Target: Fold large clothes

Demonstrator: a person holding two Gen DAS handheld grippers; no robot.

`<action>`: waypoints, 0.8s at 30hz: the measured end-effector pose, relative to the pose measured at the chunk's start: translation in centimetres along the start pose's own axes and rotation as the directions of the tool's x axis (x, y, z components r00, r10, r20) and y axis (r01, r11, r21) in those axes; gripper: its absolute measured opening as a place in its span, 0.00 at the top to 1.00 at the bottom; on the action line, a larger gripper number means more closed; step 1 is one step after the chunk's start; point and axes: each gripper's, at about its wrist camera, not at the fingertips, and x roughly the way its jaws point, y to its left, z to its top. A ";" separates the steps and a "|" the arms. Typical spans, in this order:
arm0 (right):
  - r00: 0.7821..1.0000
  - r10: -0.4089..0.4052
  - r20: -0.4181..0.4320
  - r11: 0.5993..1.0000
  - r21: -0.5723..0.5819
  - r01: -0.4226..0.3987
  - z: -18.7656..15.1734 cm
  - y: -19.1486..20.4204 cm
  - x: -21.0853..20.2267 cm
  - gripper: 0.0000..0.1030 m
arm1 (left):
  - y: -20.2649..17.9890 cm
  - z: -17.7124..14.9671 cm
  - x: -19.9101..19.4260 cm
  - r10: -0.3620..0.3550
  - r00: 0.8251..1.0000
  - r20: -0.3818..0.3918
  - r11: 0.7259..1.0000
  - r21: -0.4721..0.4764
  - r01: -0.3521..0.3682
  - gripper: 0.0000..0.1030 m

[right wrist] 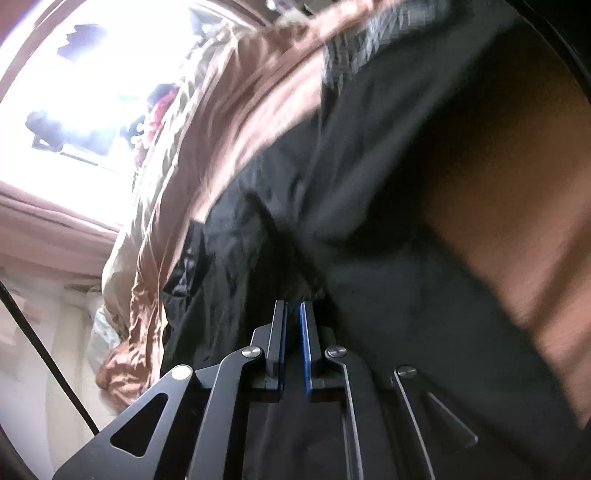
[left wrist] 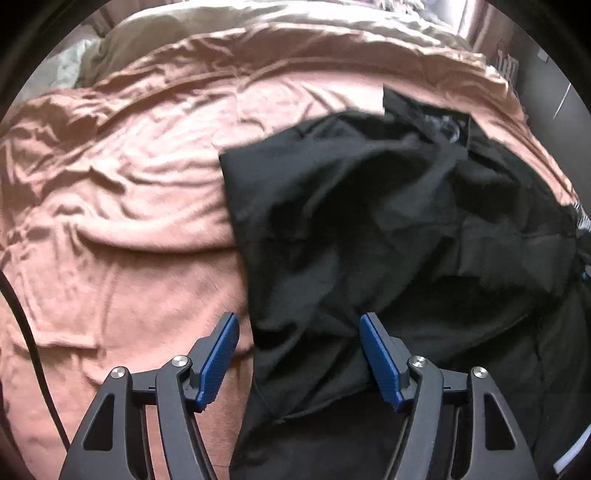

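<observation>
A large black garment (left wrist: 388,221) lies crumpled on a pink bedsheet (left wrist: 122,206), filling the right half of the left wrist view. My left gripper (left wrist: 297,325) is open, its blue pads (left wrist: 218,358) straddling the garment's near left edge, with nothing clamped. In the right wrist view, which is tilted and blurred, my right gripper (right wrist: 293,314) is shut, with a bunch of the black garment (right wrist: 369,229) pinched between its pads and draping away from it.
Cream bedding (left wrist: 155,33) lies at the far side of the bed. A black cable (left wrist: 26,332) hangs at the left. The right wrist view shows a bright window (right wrist: 92,81), a pink curtain (right wrist: 44,229) and the bed's rumpled edge (right wrist: 147,266).
</observation>
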 end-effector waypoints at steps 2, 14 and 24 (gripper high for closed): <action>1.000 0.013 0.027 0.999 0.031 -0.014 0.4 -0.7 -1.4 0.89 | -0.2 0.5 -0.8 -0.027 0.999 0.025 0.999 -0.019 0.027 0.33; 0.981 -0.002 0.196 1.000 0.001 0.002 4.5 -5.8 -9.2 0.34 | -5.8 2.3 -0.6 -0.104 0.994 0.044 0.993 0.053 0.102 0.33; 0.955 0.021 0.296 0.990 0.126 -0.060 4.6 -9.9 -8.6 0.59 | -9.9 3.4 3.8 -0.039 0.997 -0.063 0.997 0.058 0.043 0.32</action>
